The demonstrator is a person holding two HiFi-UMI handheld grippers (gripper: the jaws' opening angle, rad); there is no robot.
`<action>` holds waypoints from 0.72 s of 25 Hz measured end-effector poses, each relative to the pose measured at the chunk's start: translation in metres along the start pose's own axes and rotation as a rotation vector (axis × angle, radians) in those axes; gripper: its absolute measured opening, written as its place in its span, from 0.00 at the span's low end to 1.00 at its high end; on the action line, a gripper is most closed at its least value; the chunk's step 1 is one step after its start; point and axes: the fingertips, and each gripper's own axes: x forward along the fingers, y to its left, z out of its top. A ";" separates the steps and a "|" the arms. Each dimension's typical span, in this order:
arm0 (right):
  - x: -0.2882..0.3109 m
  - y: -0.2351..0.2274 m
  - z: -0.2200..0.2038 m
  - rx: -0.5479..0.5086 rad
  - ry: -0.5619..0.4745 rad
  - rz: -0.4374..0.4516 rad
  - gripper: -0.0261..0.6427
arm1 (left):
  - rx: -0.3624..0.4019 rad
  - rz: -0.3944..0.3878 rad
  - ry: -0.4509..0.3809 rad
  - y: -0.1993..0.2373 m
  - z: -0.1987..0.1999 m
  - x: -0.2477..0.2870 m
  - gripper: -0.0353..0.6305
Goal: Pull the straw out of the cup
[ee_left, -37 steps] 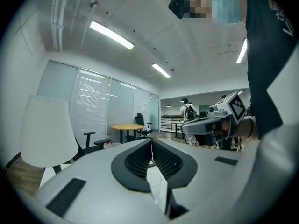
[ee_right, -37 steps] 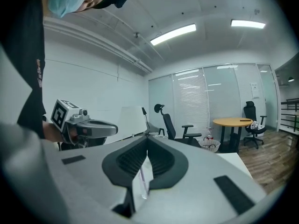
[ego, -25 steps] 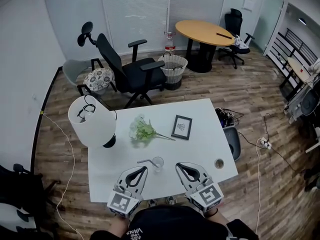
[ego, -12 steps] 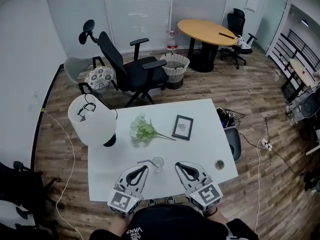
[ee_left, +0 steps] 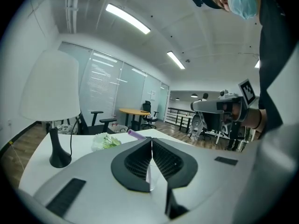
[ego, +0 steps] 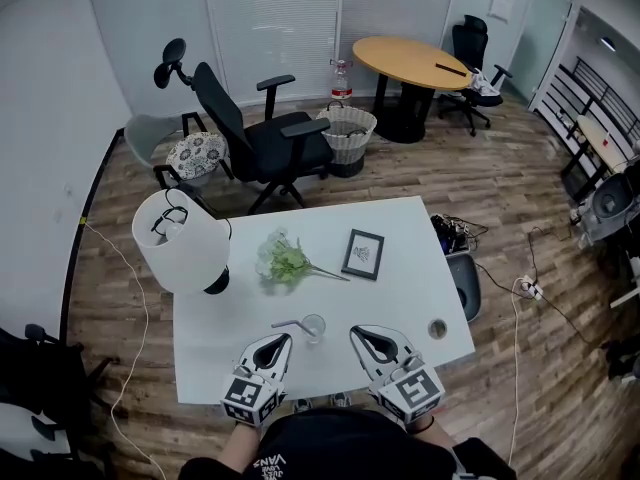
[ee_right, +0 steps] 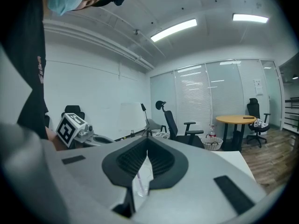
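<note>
Nearest, over the front edge of the white table: left gripper with jaws closed tip to tip, gripping nothing; right gripper same, tips together, empty. Just ahead, between the two and touching neither: clear cup, upright, with the straw in it, bent top lying over toward the left gripper. Step in hand, by my read: approach, nothing grasped yet. Need to open both before going in. Suggest bracing the cup with the right gripper low on the wall, light squeeze only; looks like thin plastic, likely to buckle or skid. Then pinch the straw with the left gripper just under the bend and pull straight up along the cup axis, not sideways, else likely to tip the cup. Can't tell about liquid inside. Farther back on the table: artificial flowers, framed picture, white table lamp at the left edge, small round thing off to the right, too small to identify. Beyond, on the wood floor: black office chair, wicker basket, round wooden table.
</note>
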 end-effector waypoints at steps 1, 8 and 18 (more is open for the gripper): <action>0.000 0.000 -0.001 0.002 0.001 0.000 0.06 | 0.000 0.000 0.002 0.000 -0.002 0.001 0.07; 0.000 0.002 -0.002 0.010 0.004 0.002 0.06 | 0.012 -0.014 0.010 -0.001 -0.012 0.015 0.08; -0.003 -0.004 -0.004 0.018 0.010 -0.011 0.06 | -0.016 -0.003 0.073 0.007 -0.026 0.035 0.32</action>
